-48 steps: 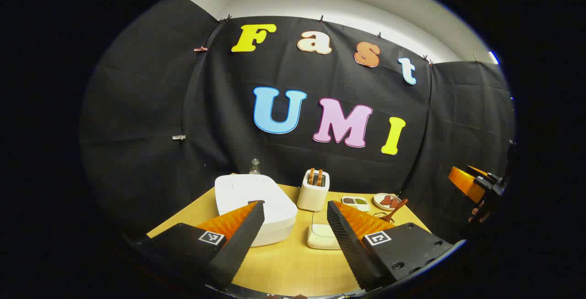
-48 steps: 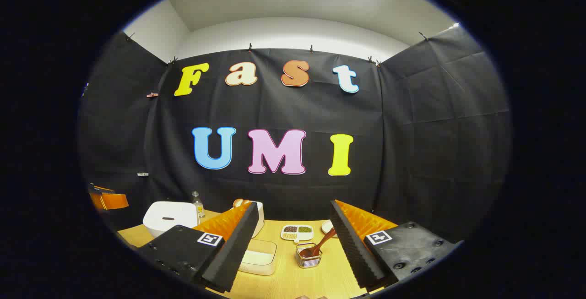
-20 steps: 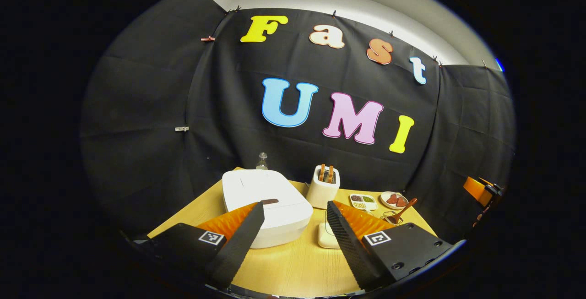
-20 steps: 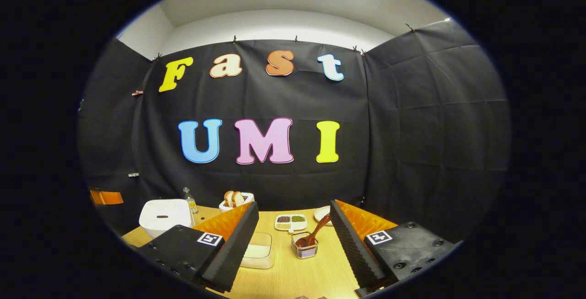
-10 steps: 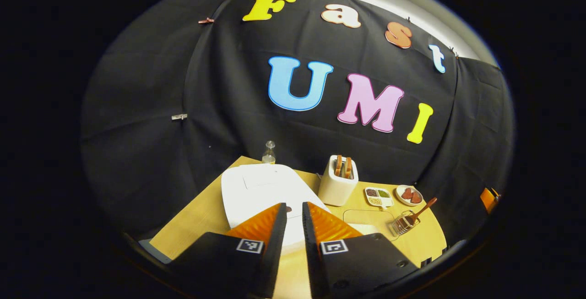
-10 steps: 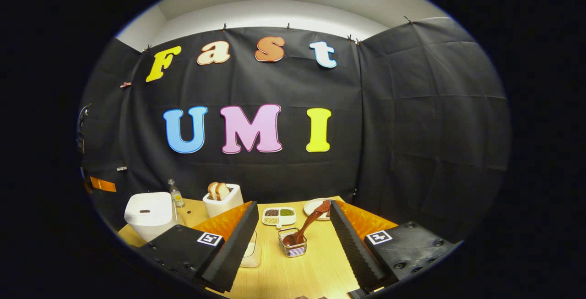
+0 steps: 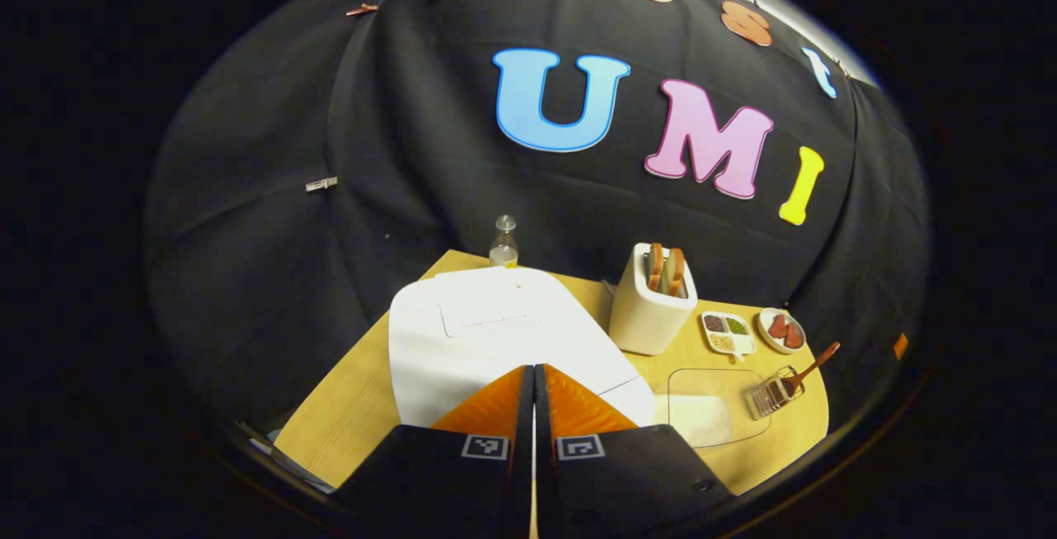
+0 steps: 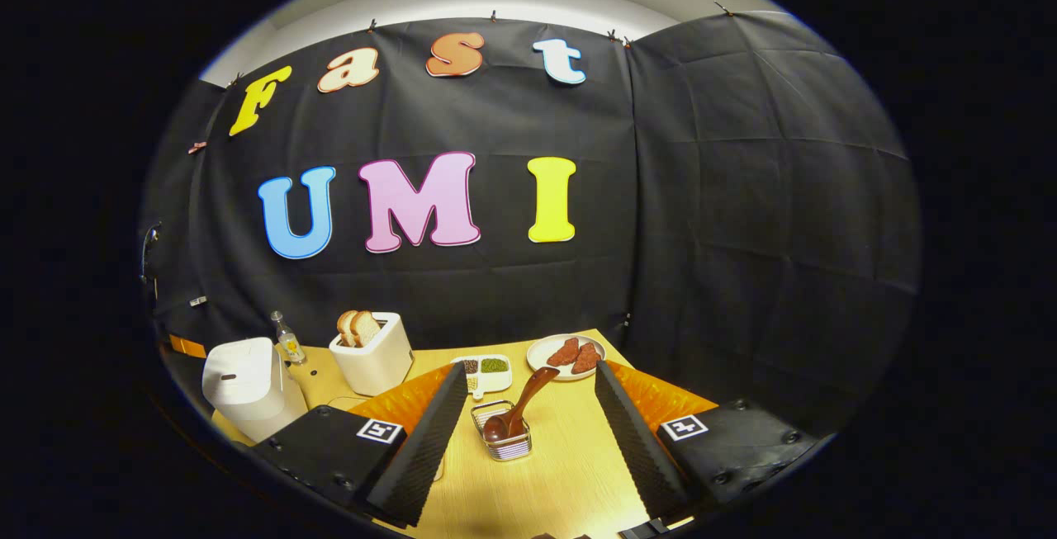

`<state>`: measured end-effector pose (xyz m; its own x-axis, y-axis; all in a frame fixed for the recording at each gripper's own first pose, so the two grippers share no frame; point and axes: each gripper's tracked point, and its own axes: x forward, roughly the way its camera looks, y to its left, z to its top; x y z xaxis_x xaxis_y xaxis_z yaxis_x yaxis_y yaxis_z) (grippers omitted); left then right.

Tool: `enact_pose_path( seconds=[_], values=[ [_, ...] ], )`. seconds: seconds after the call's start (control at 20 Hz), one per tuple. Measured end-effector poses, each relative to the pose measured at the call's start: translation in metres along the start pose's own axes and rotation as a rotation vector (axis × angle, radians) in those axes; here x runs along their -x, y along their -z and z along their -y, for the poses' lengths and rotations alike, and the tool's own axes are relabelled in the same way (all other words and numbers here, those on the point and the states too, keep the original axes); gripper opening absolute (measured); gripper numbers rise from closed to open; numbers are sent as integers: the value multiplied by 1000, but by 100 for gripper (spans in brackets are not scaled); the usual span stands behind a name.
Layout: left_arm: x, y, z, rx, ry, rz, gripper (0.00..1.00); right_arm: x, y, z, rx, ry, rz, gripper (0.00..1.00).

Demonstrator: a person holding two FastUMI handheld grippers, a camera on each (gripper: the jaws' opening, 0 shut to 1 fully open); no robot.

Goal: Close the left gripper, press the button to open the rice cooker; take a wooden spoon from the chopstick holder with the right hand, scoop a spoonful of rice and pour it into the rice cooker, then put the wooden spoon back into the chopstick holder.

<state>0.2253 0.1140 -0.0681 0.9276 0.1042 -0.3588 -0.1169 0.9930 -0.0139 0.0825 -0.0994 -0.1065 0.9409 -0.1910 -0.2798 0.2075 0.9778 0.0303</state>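
Note:
The white rice cooker (image 7: 495, 328) sits lid down at the table's left, also as rice cooker (image 8: 244, 382) in the right gripper view with a dark button (image 8: 229, 375) on top. My left gripper (image 7: 533, 368) is shut, empty, tips together just over the cooker's near edge; its tips hide the button. A wooden spoon (image 8: 522, 400) leans in a small wire holder (image 8: 502, 438), also seen as spoon (image 7: 813, 360) and holder (image 7: 772, 396). My right gripper (image 8: 528, 368) is open, above and short of the spoon, touching nothing. A clear tub of rice (image 7: 702, 417) lies right of the cooker.
A white toaster (image 7: 651, 312) with two slices of bread stands behind the rice tub. A sectioned dish of grains (image 7: 725, 333), a plate of red pieces (image 8: 566, 353) and a small bottle (image 7: 504, 242) stand along the back. The black cloth wall closes in the table.
My left gripper went from wide open to shut and moved forward and down over the rice cooker. The right gripper came closer to the spoon holder and stayed open.

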Motion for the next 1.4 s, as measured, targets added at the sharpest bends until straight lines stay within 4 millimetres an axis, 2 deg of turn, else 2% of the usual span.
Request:
enact_pose_path(
  seconds=[0.2,0.25,0.35,0.45,0.5,0.55,0.7,0.8,0.85,0.95,1.15,1.2,1.25,1.4],
  values=[
    [-31,18,0,-9,-11,-57,7,-18,10,4,-7,-9,-35,97],
    [-37,20,1,-13,-18,-65,4,-21,12,5,-9,-11,-40,97],
    [-46,29,2,1,-22,-97,7,-28,15,8,-11,-14,-50,97],
    [-50,31,0,6,-33,-94,7,-34,19,10,-12,-20,-62,97],
    [-52,31,1,6,-38,-98,11,-36,20,11,-14,-19,-65,97],
    [-50,34,1,0,-47,-102,7,-37,21,12,-18,-19,-66,97],
    [-56,41,1,-57,-84,-117,7,-41,27,12,-29,-36,-75,97],
    [-53,39,2,-61,-100,-110,8,-42,31,13,-29,-44,-80,97],
    [-50,35,3,-64,-106,-101,8,-41,33,15,-35,-49,-83,97],
    [-37,13,3,-78,-134,-24,7,-41,34,19,-45,-54,-82,97],
    [8,-52,12,-111,-185,192,8,-45,35,24,-66,-68,-87,97],
    [22,-58,20,-100,-180,217,11,-46,37,25,-69,-74,-89,97],
    [33,-62,25,-87,-173,243,7,-48,37,26,-68,-80,-90,97],
    [66,-59,44,-60,-152,287,7,-54,40,27,-65,-101,-95,97]
  ],
)
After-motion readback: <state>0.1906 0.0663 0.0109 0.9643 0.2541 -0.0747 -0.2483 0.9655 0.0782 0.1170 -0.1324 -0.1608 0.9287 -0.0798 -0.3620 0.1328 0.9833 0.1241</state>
